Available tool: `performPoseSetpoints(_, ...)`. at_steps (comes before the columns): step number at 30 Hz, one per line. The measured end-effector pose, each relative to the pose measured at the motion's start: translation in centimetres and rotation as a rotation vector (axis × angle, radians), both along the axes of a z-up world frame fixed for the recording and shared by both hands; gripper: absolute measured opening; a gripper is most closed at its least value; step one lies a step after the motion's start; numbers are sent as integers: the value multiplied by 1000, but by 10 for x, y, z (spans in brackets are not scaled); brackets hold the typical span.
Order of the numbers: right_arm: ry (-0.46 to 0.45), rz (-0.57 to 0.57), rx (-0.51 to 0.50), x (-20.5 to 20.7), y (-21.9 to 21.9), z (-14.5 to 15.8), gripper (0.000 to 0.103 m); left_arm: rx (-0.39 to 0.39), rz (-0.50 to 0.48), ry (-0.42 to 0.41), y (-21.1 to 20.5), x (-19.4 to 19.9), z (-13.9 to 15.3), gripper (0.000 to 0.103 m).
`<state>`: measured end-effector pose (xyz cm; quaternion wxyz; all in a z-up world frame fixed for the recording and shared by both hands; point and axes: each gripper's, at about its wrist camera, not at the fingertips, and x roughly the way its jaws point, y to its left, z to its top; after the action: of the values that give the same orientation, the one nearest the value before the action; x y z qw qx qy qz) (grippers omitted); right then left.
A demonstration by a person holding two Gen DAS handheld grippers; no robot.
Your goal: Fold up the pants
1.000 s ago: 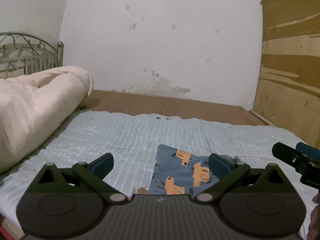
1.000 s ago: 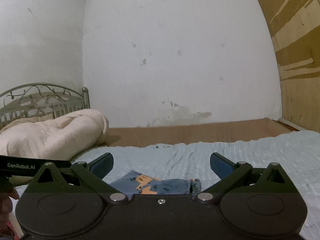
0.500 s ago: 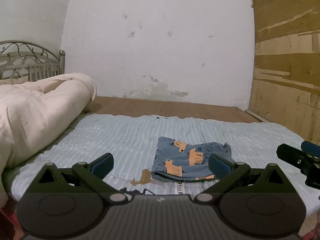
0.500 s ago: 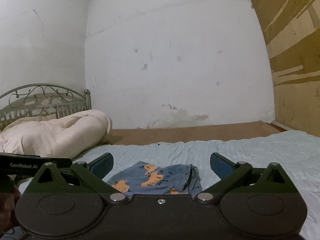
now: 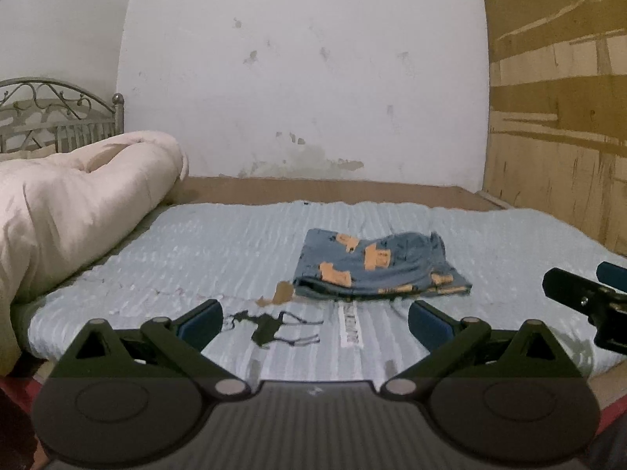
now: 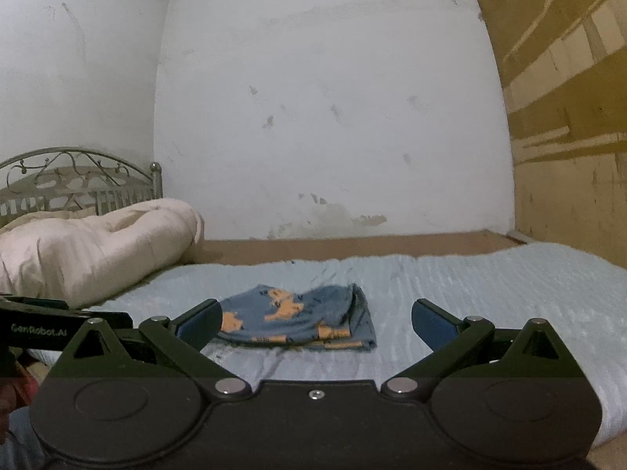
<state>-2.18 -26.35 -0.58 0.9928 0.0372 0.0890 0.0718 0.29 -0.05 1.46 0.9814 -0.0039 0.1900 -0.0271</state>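
Note:
Small blue pants (image 5: pixel 372 270) with orange prints lie folded into a flat stack on the pale blue bed cover (image 5: pixel 235 250); the right wrist view shows the same pants (image 6: pixel 301 317) from a lower angle. My left gripper (image 5: pixel 315 323) is open and empty, held back from the bed's near edge, short of the pants. My right gripper (image 6: pixel 315 321) is open and empty too, also short of the pants. The right gripper's fingers (image 5: pixel 580 293) show at the right edge of the left wrist view. The left gripper's body (image 6: pixel 58 323) shows at the left edge of the right wrist view.
A rolled cream duvet (image 5: pixel 78 203) lies on the bed's left side before a metal headboard (image 5: pixel 58 113). A white wall (image 5: pixel 305 78) stands behind the bed and plywood panels (image 5: pixel 556 117) on the right. A small brown patch (image 5: pixel 280 293) and dark print (image 5: pixel 270 327) mark the cover's near edge.
Both grippers have drawn back and away from the pants toward the near edge of the bed. The folded pants stay where they were.

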Motion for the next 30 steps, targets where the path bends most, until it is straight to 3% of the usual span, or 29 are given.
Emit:
performPoseSetpoints(11, 50, -25, 4, 0, -5, -23, 102, -10, 22, 33, 5, 0, -13, 102)
performPoseSetpoints(30, 67, -26, 11, 4, -8, -29, 102, -13, 27, 45, 6, 2, -17, 102)
